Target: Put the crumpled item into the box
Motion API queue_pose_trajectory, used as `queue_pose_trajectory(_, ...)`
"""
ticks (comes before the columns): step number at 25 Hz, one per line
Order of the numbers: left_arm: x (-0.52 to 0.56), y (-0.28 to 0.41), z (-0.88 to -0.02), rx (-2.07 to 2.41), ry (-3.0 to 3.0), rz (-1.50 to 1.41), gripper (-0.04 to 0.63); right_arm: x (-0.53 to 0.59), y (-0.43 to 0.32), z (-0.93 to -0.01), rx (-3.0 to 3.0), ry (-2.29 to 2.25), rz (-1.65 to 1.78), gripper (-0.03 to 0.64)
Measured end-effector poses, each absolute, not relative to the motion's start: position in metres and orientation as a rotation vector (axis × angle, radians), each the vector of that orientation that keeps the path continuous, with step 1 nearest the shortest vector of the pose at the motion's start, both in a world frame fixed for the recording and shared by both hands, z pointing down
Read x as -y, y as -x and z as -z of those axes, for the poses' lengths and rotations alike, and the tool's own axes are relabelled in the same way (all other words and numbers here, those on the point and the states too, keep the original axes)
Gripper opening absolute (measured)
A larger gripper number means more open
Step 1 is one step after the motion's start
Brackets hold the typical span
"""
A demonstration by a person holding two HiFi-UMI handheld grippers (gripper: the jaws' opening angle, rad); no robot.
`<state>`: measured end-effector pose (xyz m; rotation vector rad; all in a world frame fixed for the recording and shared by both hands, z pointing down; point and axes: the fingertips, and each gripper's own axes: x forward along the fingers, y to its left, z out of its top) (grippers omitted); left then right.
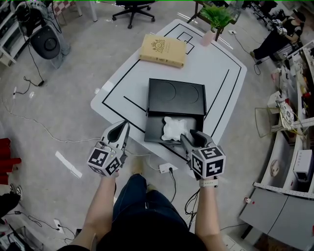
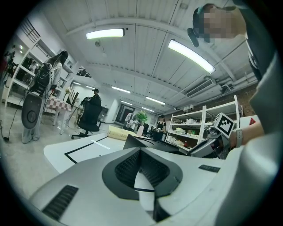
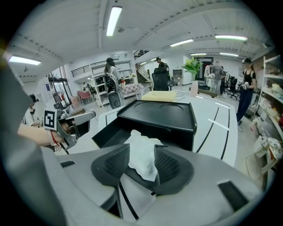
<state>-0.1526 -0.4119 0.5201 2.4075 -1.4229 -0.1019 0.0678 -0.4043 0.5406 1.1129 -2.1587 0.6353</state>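
A black box [image 1: 176,95] stands on the white table [image 1: 216,73], its drawer [image 1: 153,128] pulled out toward me. The white crumpled item [image 1: 174,128] is over the drawer, at the tips of my right gripper [image 1: 190,137]. In the right gripper view the item [image 3: 143,164] fills the gap between the pads, and the right gripper [image 3: 142,148] is shut on it, just in front of the box [image 3: 161,112]. My left gripper [image 1: 123,126] hovers off the table's near-left edge, shut and holding nothing. In its own view, the left gripper [image 2: 140,152] points across the table.
A tan book [image 1: 163,50] lies at the table's far side, beside a potted plant [image 1: 212,29]. An office chair [image 1: 132,7] and a speaker stand are farther off. Cables and a power strip [image 1: 167,168] lie on the floor. A seated person [image 1: 282,34] is at the far right.
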Motion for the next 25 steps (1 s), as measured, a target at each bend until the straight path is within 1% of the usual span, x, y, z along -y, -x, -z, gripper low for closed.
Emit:
queue_pose_trajectory(5, 0.406, 0.149, -0.518, 1.421, -2.416, 0.1, 0.002, 0.398, -0.064, -0.536, 2.224, -1.11, -0.626, 0.179)
queue_pose_trajectory(6, 0.404, 0.148, -0.517, 1.421, -2.418, 0.099, 0.003, 0.397, -0.064, -0.535, 2.234, -1.116, -0.624, 0.17)
queue_pose_trajectory(8, 0.4, 0.146, -0.515, 1.42, -2.424, 0.097, 0.002, 0.394, -0.065, -0.533, 2.25, -1.124, -0.622, 0.128)
queue_pose_trajectory(10, 0.397, 0.144, -0.513, 1.42, -2.43, 0.093, 0.002, 0.39, -0.066, -0.534, 2.26, -1.126, -0.631, 0.122)
queue_pose_trajectory(12, 0.393, 0.142, -0.512, 1.42, -2.437, 0.087, 0.002, 0.388, -0.069, -0.533, 2.276, -1.145, -0.637, 0.062)
queue_pose_trajectory(13, 0.391, 0.141, -0.512, 1.421, -2.44, 0.085, 0.002, 0.386, -0.07, -0.532, 2.287, -1.158, -0.64, 0.056)
queue_pose_trajectory(16, 0.382, 0.14, -0.509, 1.426, -2.446, 0.079, 0.002, 0.381, -0.072, -0.527, 2.326, -1.188, -0.637, 0.008)
queue_pose_trajectory(25, 0.354, 0.134, -0.496, 1.457, -2.454, 0.083, 0.002, 0.359, -0.072, -0.505, 2.464, -1.201, -0.587, 0.005)
